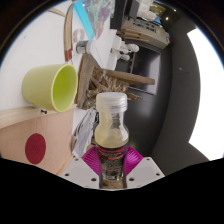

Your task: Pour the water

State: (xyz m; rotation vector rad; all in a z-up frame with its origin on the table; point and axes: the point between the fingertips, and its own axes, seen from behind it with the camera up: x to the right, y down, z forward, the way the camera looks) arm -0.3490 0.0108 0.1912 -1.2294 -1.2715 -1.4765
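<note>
My gripper (111,160) is shut on a clear plastic bottle (111,122) with a white cap, both magenta pads (95,158) pressing its lower body. Pale yellowish liquid fills the bottle's upper part. The whole view is tilted, so the bottle leans with its cap toward a yellow-green cup (52,87). That cup lies to the left beyond the fingers, its open mouth facing the bottle, a short gap away. The bottle's base is hidden between the fingers.
A wooden board with a red round mark (36,148) lies left of the fingers. A wooden rack (103,72) stands just beyond the bottle. Farther off are cluttered shelves (150,30), a white surface (30,55) and a dark floor (175,100).
</note>
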